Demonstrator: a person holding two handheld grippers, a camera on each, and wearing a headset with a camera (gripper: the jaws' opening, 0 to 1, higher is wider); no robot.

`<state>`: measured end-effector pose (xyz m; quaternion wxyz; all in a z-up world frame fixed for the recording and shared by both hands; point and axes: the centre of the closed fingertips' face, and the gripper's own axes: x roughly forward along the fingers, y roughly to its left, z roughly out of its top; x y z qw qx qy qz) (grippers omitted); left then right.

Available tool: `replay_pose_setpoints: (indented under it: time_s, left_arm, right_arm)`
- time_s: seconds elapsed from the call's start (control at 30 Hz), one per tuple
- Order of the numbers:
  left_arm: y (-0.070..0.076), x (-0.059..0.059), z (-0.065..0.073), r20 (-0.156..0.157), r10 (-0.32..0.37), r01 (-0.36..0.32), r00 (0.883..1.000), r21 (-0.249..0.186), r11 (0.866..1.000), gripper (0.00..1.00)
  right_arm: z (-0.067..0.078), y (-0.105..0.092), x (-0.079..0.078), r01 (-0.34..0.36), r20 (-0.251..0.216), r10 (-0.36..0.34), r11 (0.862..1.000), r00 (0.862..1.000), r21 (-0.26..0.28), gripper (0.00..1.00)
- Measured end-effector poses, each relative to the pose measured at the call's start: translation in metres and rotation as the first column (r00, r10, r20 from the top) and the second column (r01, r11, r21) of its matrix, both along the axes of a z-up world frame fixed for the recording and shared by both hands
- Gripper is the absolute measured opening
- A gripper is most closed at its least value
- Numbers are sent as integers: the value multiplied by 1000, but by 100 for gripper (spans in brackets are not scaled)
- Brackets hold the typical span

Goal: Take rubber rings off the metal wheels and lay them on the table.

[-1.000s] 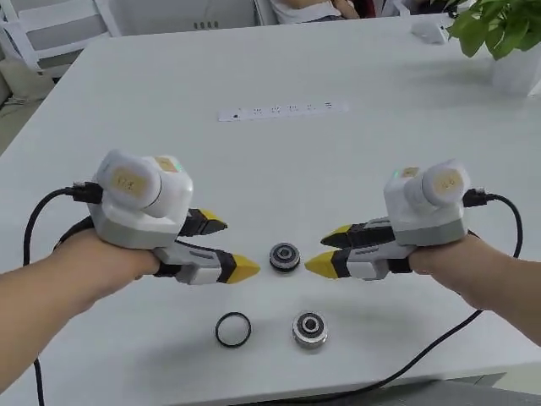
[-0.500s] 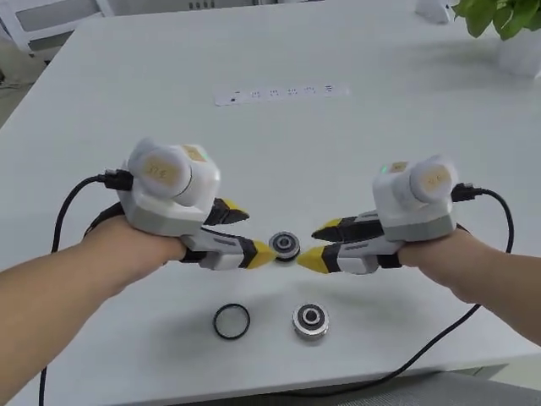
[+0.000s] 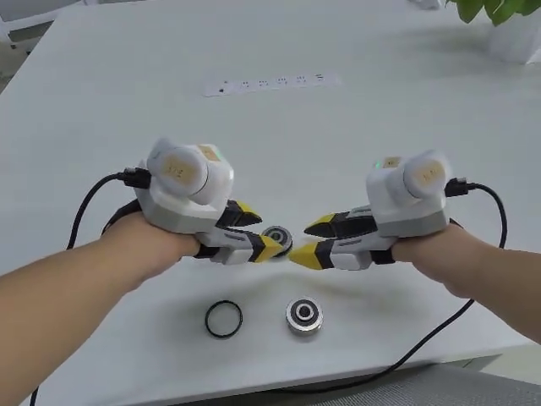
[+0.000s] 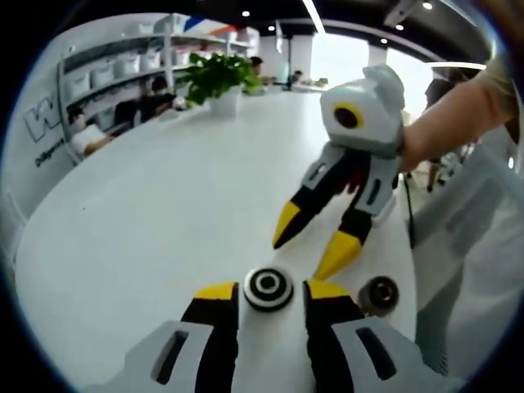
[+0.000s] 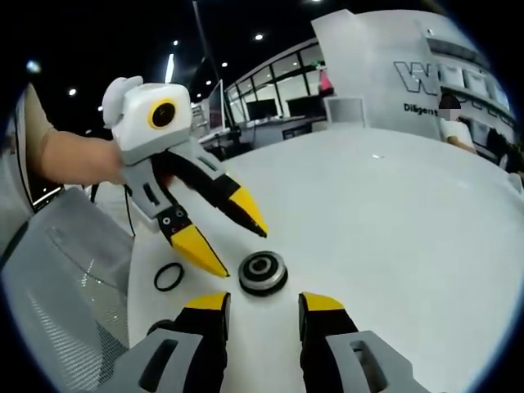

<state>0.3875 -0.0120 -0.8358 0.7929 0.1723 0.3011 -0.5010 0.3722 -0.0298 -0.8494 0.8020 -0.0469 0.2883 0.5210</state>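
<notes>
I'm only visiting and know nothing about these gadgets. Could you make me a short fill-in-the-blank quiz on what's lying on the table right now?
On the table lie ____ metal wheels. The left gripper and right gripper both have jaw tips coloured ____. The far wheel sits between the two grippers. The near wheel has a loose rubber ring beside it, coloured ____.
Missing words: two; yellow; black.
</notes>
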Motion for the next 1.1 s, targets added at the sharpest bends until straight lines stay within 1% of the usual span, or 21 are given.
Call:
replay_pose_setpoints:
  time_s: [0.27,0.33,0.47,0.5,0.53,0.6,0.7,0.77,0.83,0.97,1.1]
  left_arm:
    - [-5,2,-8,-1,-15,15,1000,11,1000,22]
    - [-5,3,-10,4,-21,21,1000,26,999,20]
    - [-4,3,-13,7,-26,25,1000,39,999,19]
    - [-6,5,-12,23,-29,29,999,34,999,18]
    - [-5,3,-13,19,-25,24,1000,38,999,18]
    - [-7,2,-13,22,-31,30,999,42,999,16]
    - [-8,1,-15,27,-27,26,999,43,999,16]
    - [-7,1,-16,38,-23,21,999,51,998,14]
    - [-12,3,-18,39,-21,19,999,42,999,14]
    - [-11,2,-17,44,-17,16,999,38,999,14]
    - [-10,2,-17,51,-12,11,999,37,999,14]
  right_arm:
    - [-2,0,-1,1,0,-1,1000,1000,4,31]
    - [-3,-1,-2,0,2,0,1000,1000,-1,31]
    - [-4,-1,-2,5,1,-5,1000,1000,2,31]
    - [-4,-1,-1,6,1,-6,1000,1000,4,31]
    - [-4,-1,-1,7,2,-7,1000,1000,4,31]
    - [-4,-1,-1,8,3,-8,1000,1000,5,31]
    - [-4,0,0,11,8,-11,1000,1000,7,31]
    - [-3,3,1,13,13,-13,1000,1000,11,31]
    - [-3,6,2,14,19,-14,1000,1000,13,30]
    - [-3,14,4,18,31,-18,1000,999,17,30]
    - [-5,17,9,21,41,-22,1000,999,13,30]
